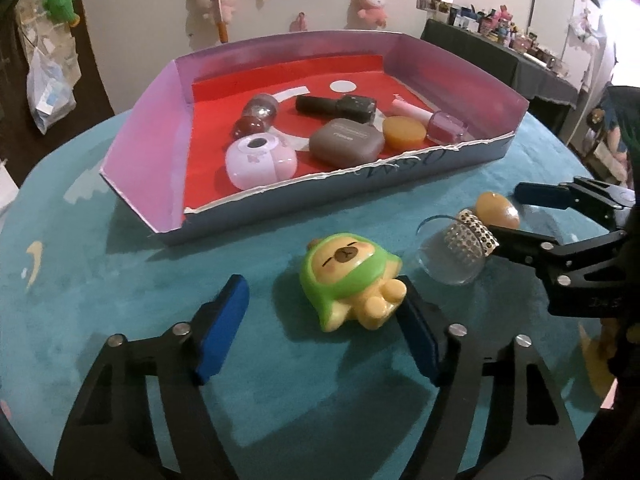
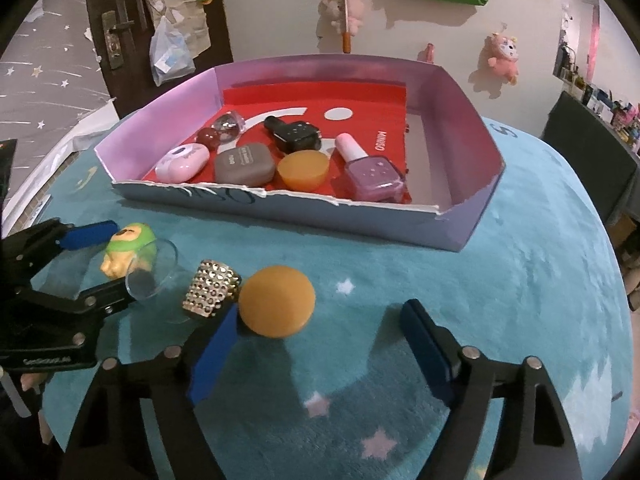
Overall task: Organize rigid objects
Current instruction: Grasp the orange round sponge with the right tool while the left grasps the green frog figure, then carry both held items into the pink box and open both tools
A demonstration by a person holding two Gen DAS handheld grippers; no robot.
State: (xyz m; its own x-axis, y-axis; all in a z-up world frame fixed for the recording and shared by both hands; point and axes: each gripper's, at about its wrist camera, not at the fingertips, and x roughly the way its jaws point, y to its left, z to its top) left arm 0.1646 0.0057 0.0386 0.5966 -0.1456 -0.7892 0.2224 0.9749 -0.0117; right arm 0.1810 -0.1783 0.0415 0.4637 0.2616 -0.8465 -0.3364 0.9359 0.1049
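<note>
A green-hooded bear toy (image 1: 352,276) lies on the teal cloth between the blue pads of my left gripper (image 1: 322,282), which stands open. Its right pad is at the toy's feet and the left pad is well clear. An orange round puck (image 2: 276,300) sits between the pads of my right gripper (image 2: 322,308), also open. The left pad is close against the puck and the right pad is far off. A clear glass bottle with a rhinestone cap (image 2: 212,290) lies between the toy and the puck. The same puck (image 1: 498,210) and bottle (image 1: 452,256) show in the left wrist view.
A shallow cardboard box (image 1: 140,152) with pink walls and a red floor stands behind, its low front wall (image 2: 280,208) facing me. It holds several small items, among them a pink case (image 1: 260,160), a grey case (image 1: 346,142) and a pink nail polish (image 2: 372,172).
</note>
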